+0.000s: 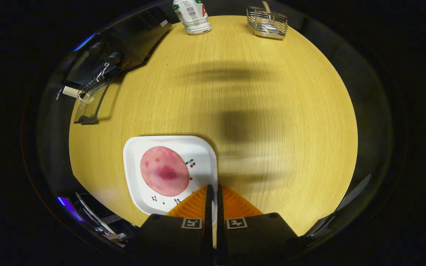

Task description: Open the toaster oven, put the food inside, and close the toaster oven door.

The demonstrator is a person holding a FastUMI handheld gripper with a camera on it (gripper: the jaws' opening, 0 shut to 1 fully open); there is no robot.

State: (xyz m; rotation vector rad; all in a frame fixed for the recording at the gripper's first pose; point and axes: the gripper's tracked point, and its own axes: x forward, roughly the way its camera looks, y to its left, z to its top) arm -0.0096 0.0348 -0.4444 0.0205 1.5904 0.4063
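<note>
Wooden table (272, 92): bottle (192, 16), wire basket (267, 23) far side; toaster oven (102, 70) door open; claw (213, 192) together beside plate (135, 155).

- The white bottle (192, 15) at the far edge of the bench (272, 111) carries a big red letter, seemingly "A", cut off at its top.
- The small print beside it is too fine to read.

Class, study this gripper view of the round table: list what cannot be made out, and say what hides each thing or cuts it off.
- Toaster oven: its inside, hidden by the steep angle and dark; the open door looks glassy.
- Bottle: top cut off by the view's edge.
- Wire basket: contents too small to identify.
- Plate: near corner covered by the gripper, whose fingers are shut with nothing between them.
- Food: kind unclear.
</note>
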